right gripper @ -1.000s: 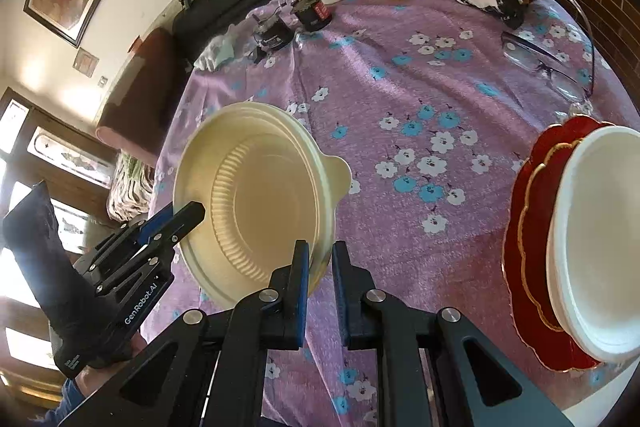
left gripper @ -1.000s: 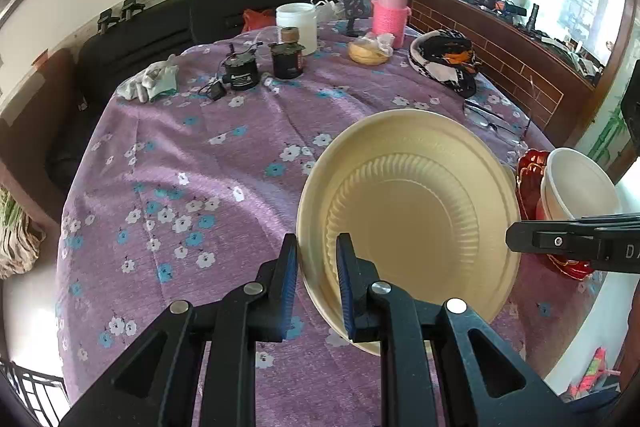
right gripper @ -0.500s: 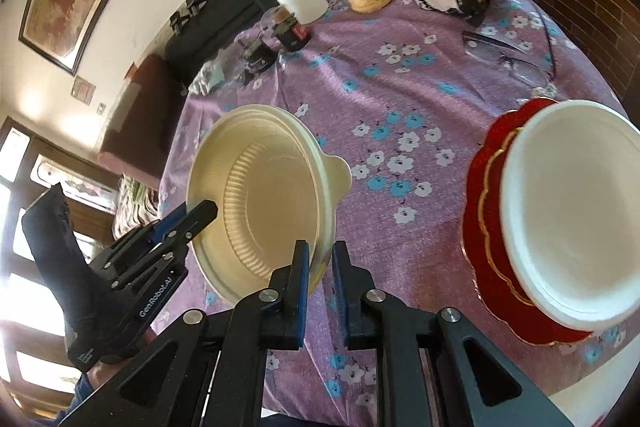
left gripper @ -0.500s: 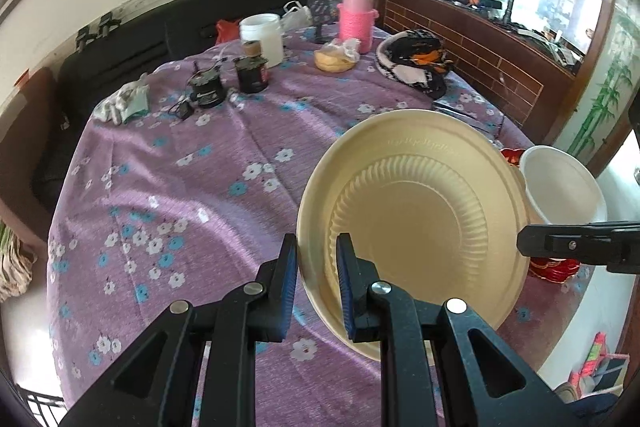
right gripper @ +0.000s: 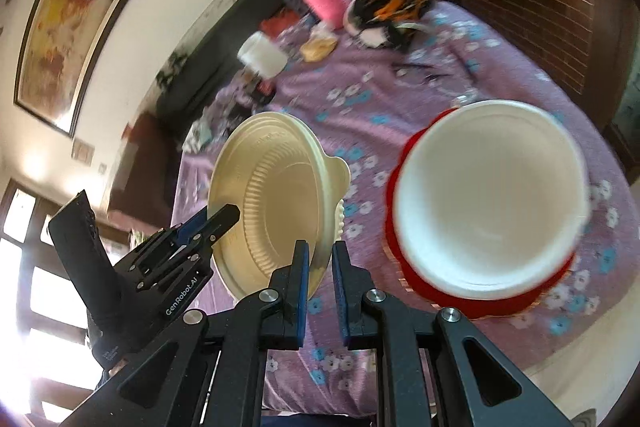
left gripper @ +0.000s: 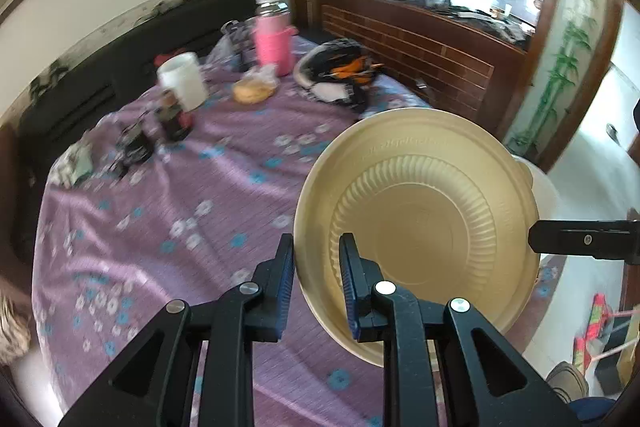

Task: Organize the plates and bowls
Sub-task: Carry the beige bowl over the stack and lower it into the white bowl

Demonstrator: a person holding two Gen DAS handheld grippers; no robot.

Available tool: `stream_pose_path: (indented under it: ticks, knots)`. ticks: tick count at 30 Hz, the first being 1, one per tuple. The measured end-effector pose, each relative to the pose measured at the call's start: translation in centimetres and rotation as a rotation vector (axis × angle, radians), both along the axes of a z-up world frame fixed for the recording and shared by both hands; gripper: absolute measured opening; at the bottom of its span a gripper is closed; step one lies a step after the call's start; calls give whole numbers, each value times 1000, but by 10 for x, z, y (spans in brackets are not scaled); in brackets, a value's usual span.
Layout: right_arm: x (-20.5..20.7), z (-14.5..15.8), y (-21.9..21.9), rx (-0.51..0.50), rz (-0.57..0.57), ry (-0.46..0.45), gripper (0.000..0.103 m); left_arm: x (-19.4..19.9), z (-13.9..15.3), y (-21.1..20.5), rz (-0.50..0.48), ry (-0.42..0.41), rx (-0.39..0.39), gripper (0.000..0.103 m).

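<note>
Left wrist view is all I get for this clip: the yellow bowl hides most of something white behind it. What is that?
Observer: A white bowl, sitting upright on red plates near the table's edge.
Operator: And the black bar poking in at the right rim of the yellow bowl?
Observer: That is the right gripper; it is closed on the yellow bowl's rim.
Operator: Is the yellow bowl over the white bowl yet?
Observer: No, it is held in the air beside the white bowl, apart from it.
</note>
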State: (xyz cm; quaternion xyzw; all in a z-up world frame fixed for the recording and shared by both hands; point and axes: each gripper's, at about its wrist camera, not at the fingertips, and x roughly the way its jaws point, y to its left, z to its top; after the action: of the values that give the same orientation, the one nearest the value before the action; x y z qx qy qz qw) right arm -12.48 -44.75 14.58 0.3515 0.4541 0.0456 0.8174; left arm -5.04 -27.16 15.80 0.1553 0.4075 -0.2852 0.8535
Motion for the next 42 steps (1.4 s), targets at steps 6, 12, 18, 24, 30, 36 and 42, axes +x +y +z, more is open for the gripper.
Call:
stream_pose_path:
  ticks: [6, 12, 18, 24, 30, 36, 42]
  knots:
    - [-27, 2, -41, 17, -109, 2, 13, -8, 4, -50, -104, 14, 0, 22]
    - [-54, -2, -80, 20, -209, 16, 13, -19, -3, -99, -200, 20, 29, 22]
    - [-70, -15, -108, 29, -275, 49, 13, -26, -19, -133, -258, 39, 71, 22]
    - [-70, -35, -118, 53, -278, 92, 13, -21, -29, -140, -253, 66, 92, 22]
    - [-61, -50, -119, 69, -261, 124, 13, -16, -36, -142, -242, 78, 104, 22]
    - [-56, -58, -122, 83, -259, 140, 13, -14, -38, -142, -238, 85, 109, 22]
    - [-53, -57, -122, 80, -254, 143, 13, -13, -39, -141, -238, 86, 110, 22]
